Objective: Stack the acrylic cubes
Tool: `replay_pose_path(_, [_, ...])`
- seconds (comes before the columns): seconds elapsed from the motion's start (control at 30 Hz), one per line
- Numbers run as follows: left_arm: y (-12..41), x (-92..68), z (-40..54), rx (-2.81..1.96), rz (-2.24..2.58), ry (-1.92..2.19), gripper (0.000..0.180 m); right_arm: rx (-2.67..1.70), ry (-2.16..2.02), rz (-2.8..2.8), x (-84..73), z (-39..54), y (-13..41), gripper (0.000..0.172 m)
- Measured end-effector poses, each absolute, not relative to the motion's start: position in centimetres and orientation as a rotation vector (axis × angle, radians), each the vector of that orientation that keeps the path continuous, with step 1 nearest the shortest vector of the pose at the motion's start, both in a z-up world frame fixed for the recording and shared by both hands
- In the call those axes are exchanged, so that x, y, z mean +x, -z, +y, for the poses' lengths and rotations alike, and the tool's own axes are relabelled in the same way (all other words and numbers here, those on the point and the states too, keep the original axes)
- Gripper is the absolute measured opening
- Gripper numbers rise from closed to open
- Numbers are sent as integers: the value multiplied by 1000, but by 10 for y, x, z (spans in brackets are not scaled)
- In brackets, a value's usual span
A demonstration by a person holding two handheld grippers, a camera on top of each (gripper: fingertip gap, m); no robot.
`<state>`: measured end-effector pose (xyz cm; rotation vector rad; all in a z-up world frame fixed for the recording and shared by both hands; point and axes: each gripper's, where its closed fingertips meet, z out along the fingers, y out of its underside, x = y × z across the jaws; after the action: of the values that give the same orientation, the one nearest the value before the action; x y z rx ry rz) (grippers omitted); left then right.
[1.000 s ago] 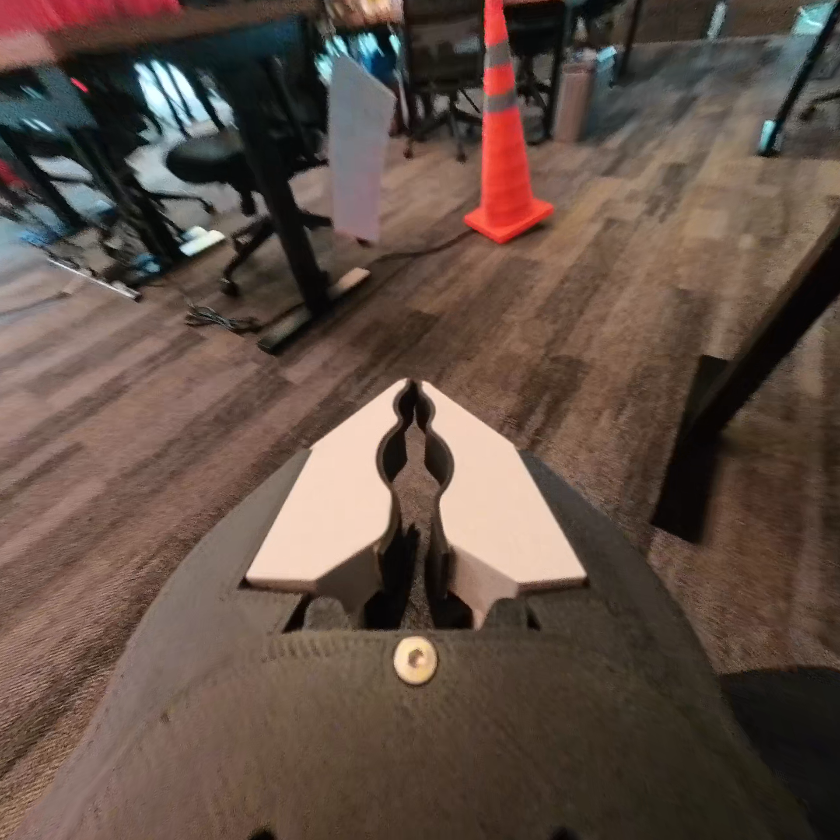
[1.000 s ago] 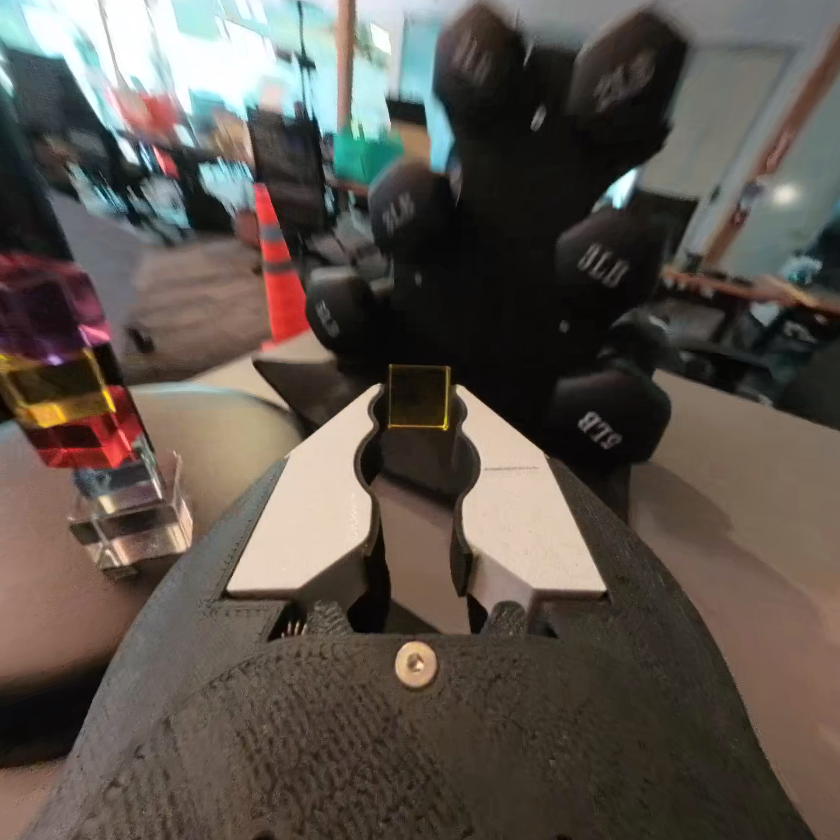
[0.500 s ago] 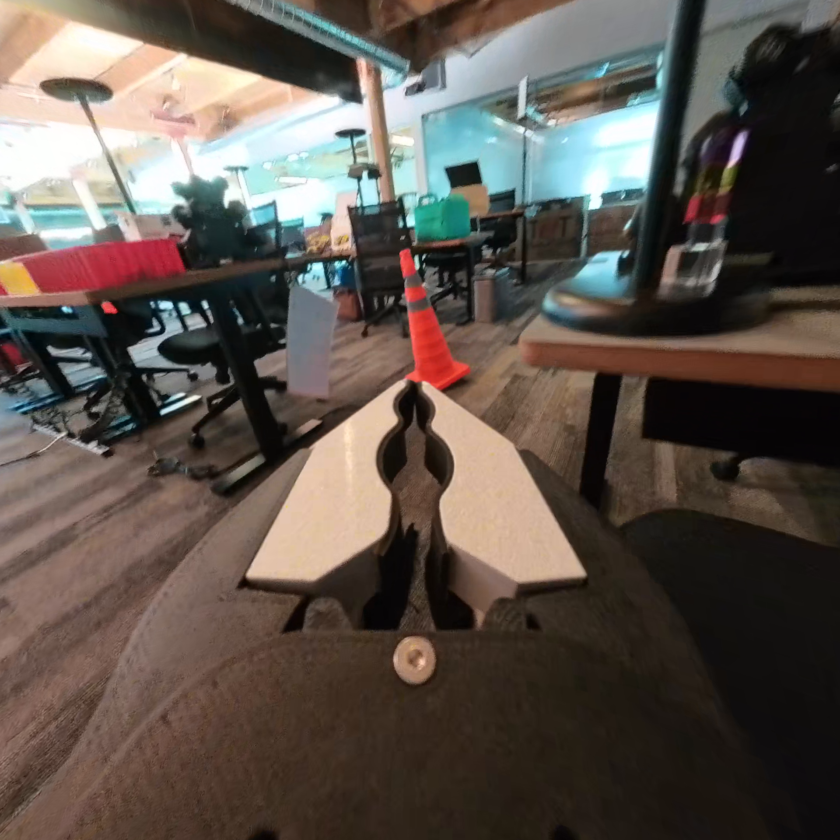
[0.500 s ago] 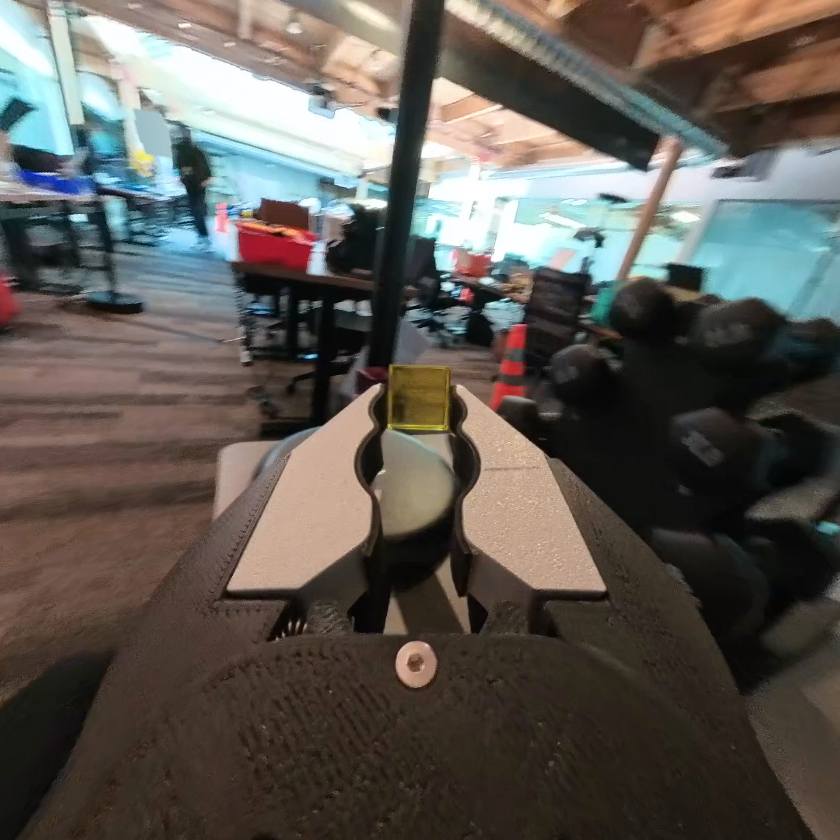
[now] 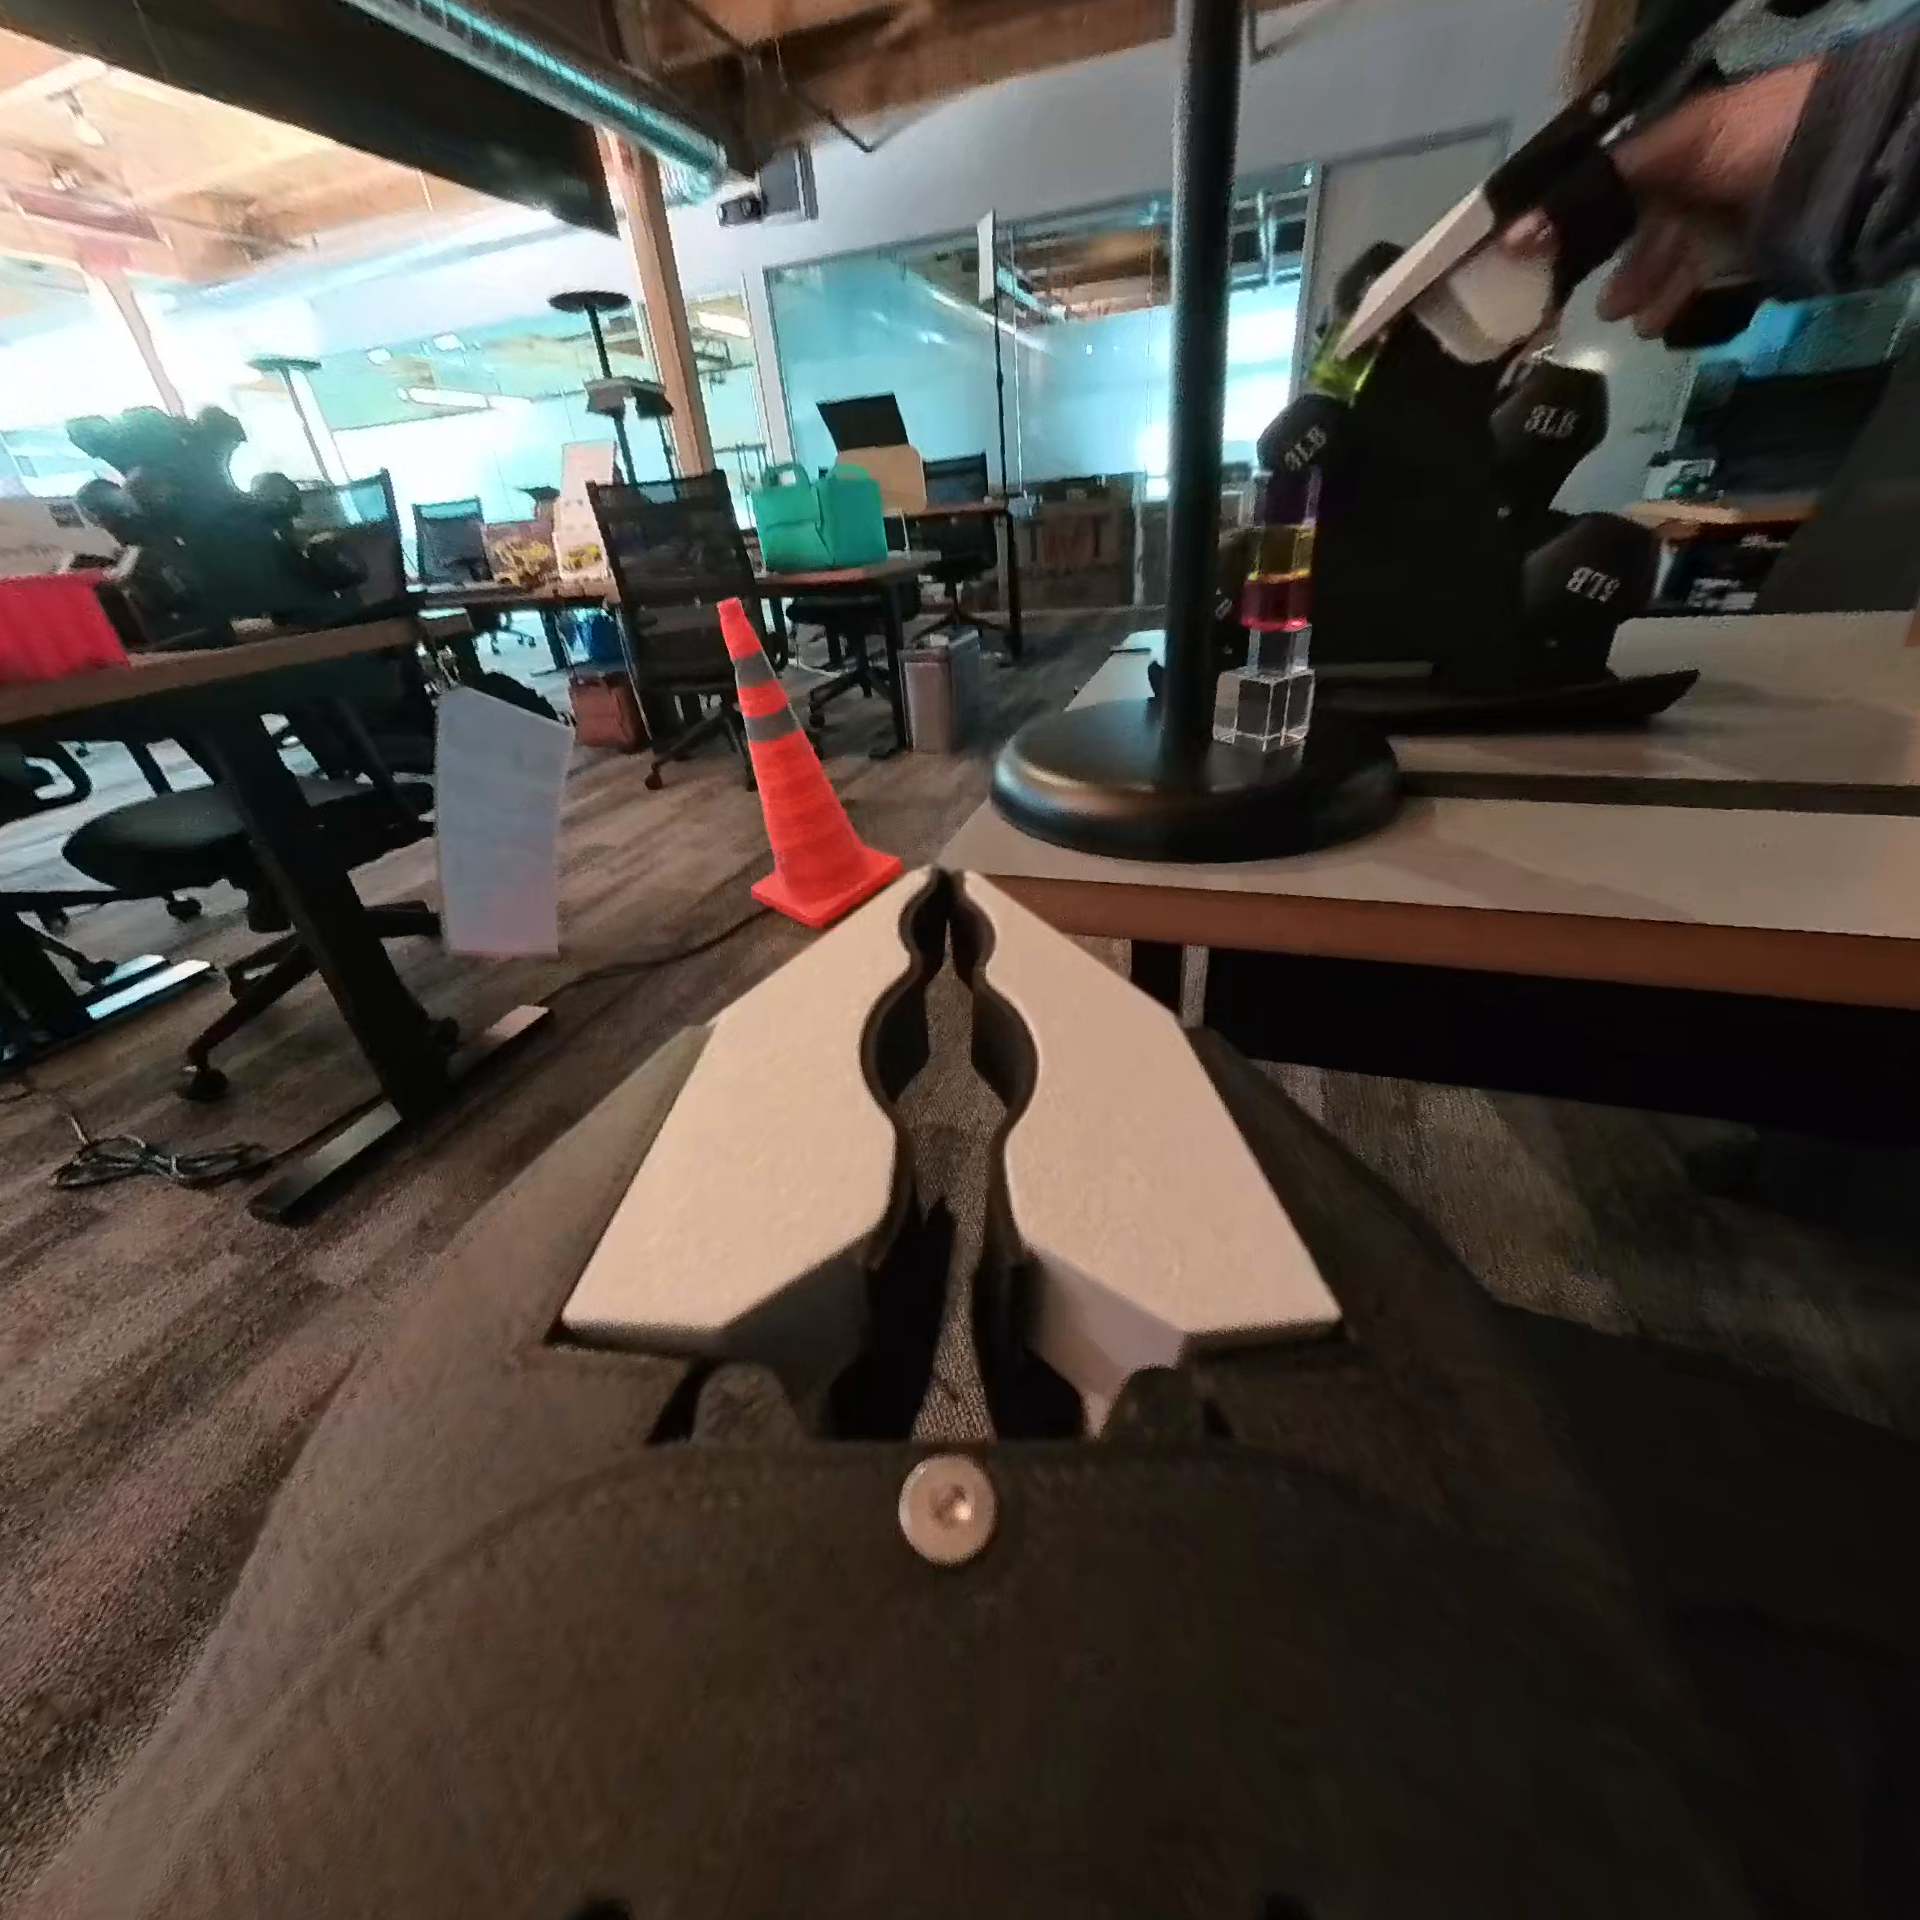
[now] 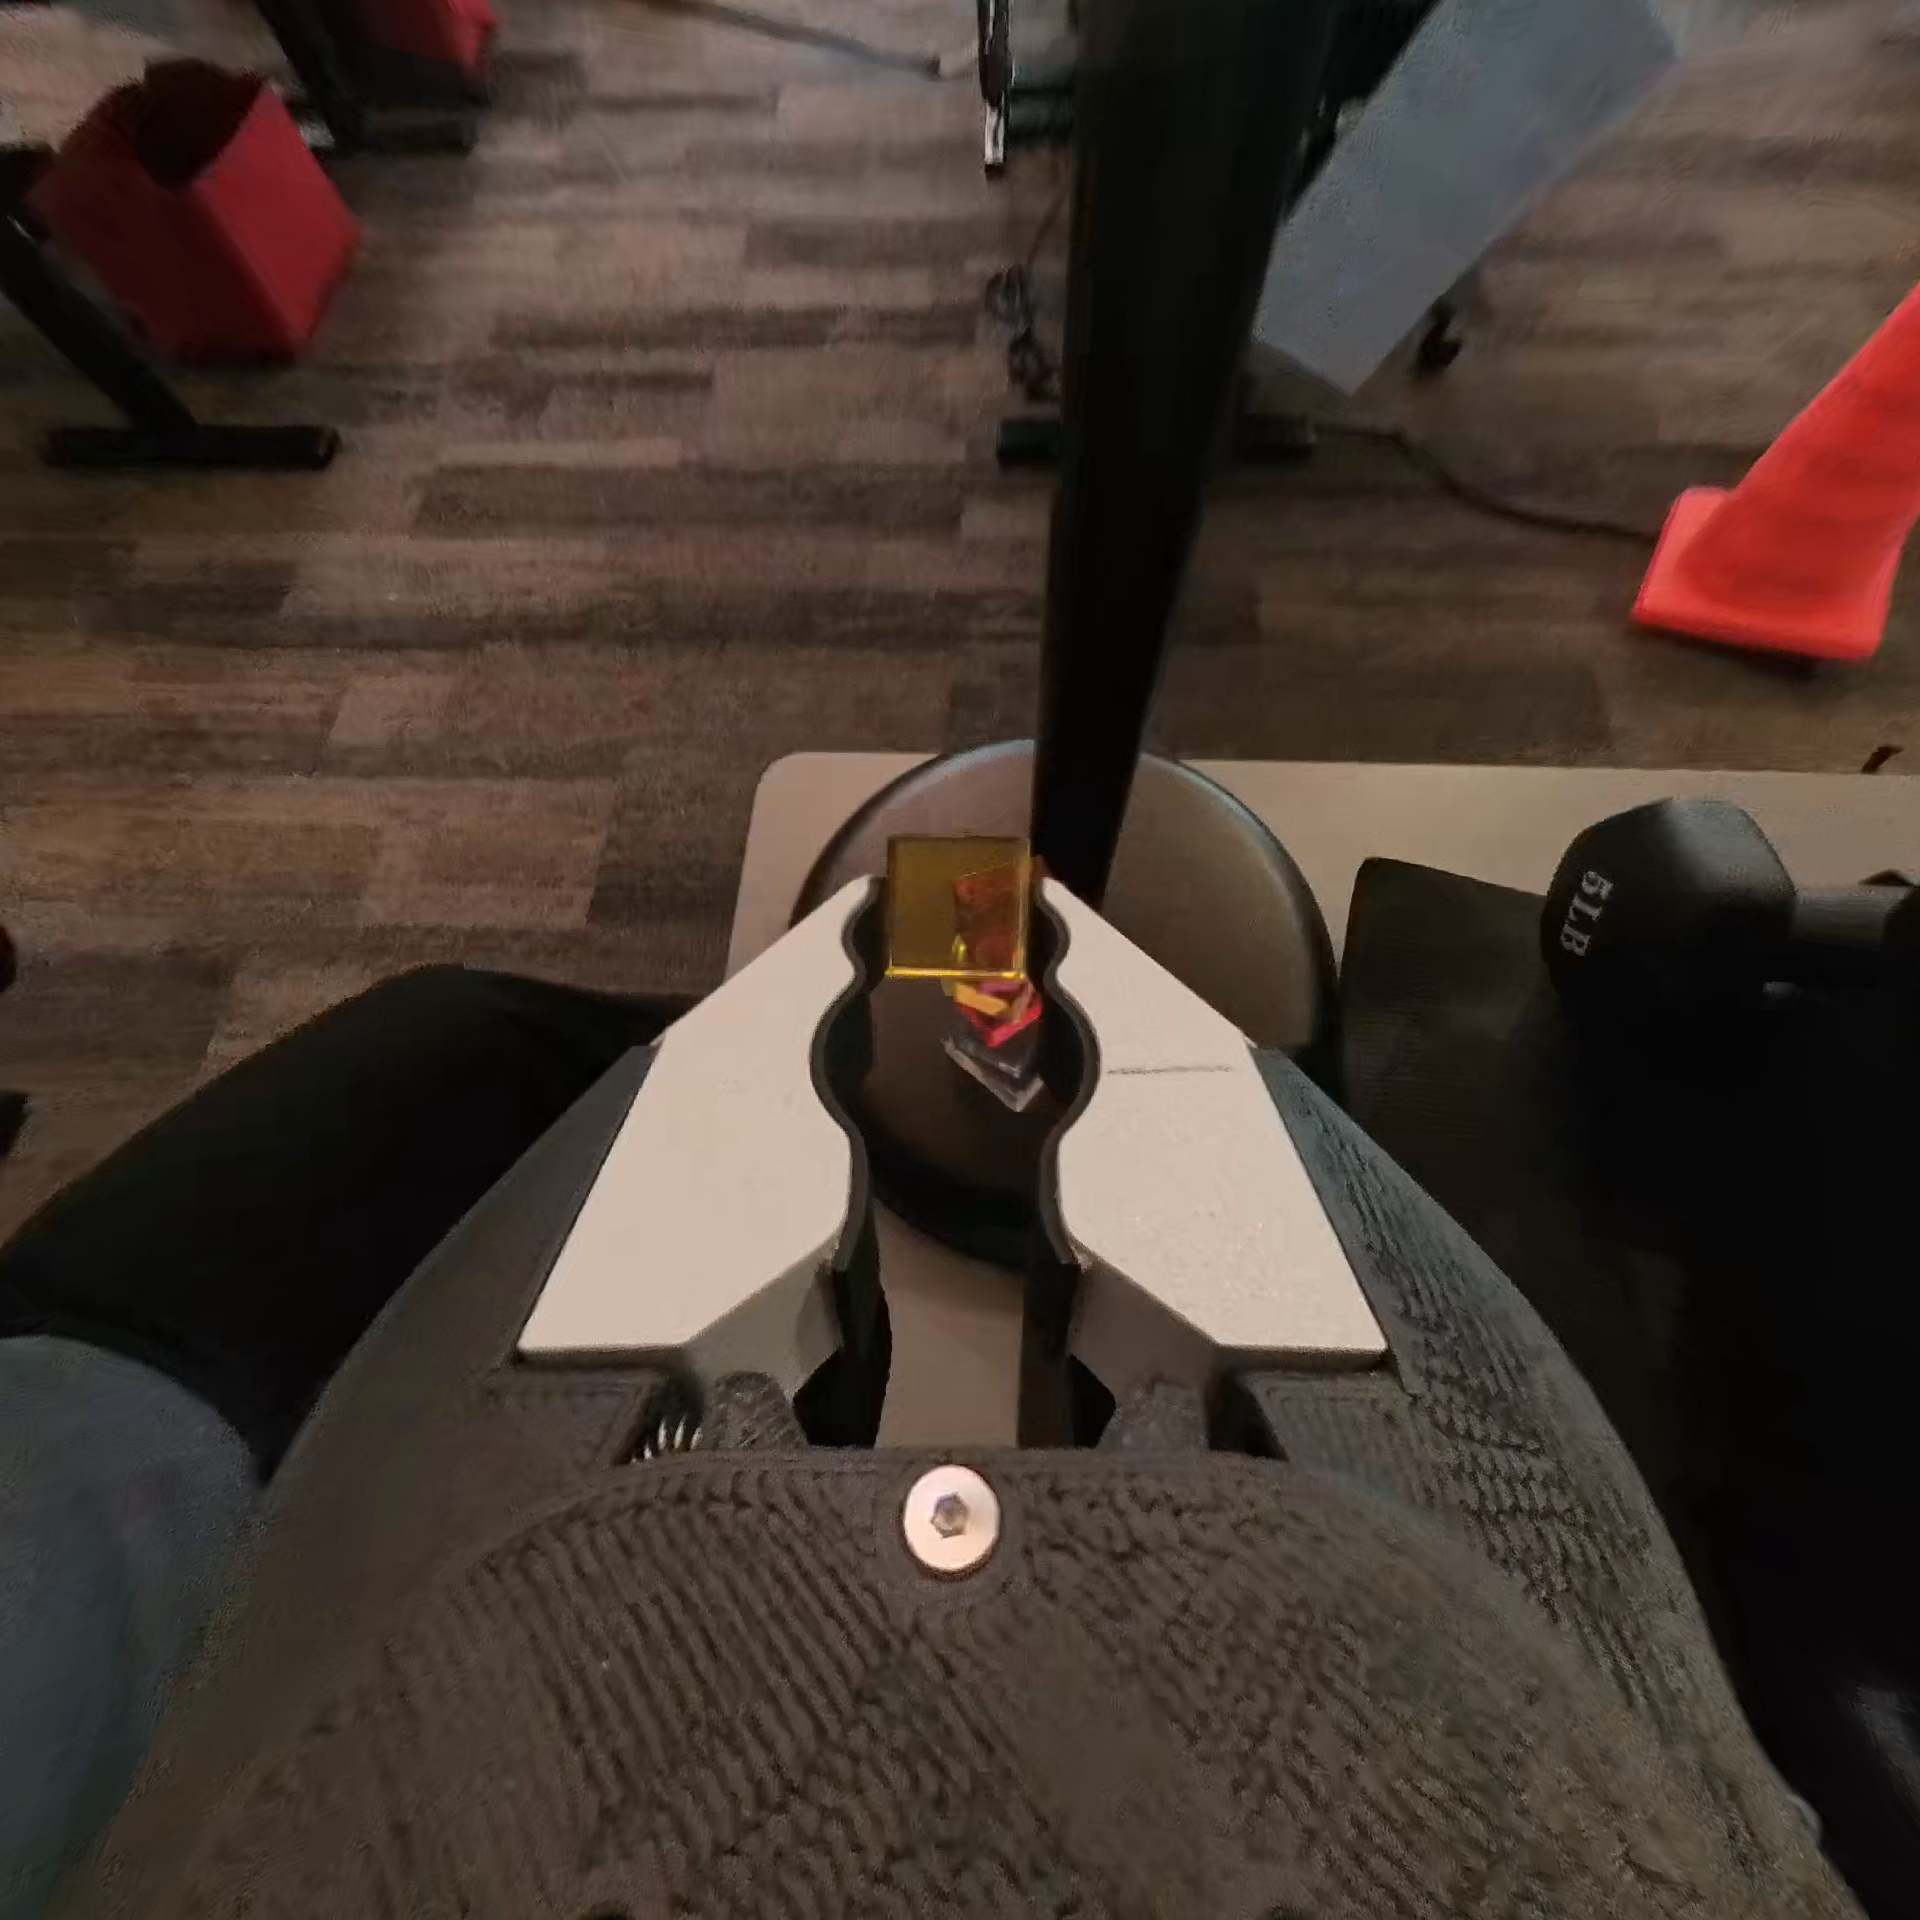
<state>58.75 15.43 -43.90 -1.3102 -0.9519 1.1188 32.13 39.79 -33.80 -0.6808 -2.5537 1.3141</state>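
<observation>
My right gripper (image 6: 958,909) is shut on a yellow see-through cube (image 6: 940,914) and points down from above a stack of see-through cubes (image 6: 995,1039). In the left wrist view that stack (image 5: 1276,613) stands on the round black lamp base (image 5: 1184,790), with clear cubes at the bottom and red, yellow and purple ones above. The right gripper (image 5: 1351,358) shows there at the top right, in a person's hand, with the yellow cube (image 5: 1335,366) a little above the stack. My left gripper (image 5: 948,883) is shut with nothing in it, held low beside the table's (image 5: 1558,883) near corner.
A black lamp pole (image 5: 1195,364) rises from the base right beside the stack. A black rack of dumbbells (image 5: 1538,520) stands behind it on the table. An orange cone (image 5: 790,790), office chairs and desks stand on the floor to the left.
My right gripper has swung up and tipped downward over the cube stack, with the yellow cube held all along. My left gripper has tilted up from the floor and stayed shut.
</observation>
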Motion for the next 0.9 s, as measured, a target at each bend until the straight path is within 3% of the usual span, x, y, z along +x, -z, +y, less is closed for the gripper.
replay_pose_path(0.23, [427,556,146,-1247,-936,-1072,0,-689,-1079,-2705,304,393,360,25])
replay_pose_path(0.9, [461,526,166,-1318,-920,-899,0,-679,-856,-2816,300,390,372,25])
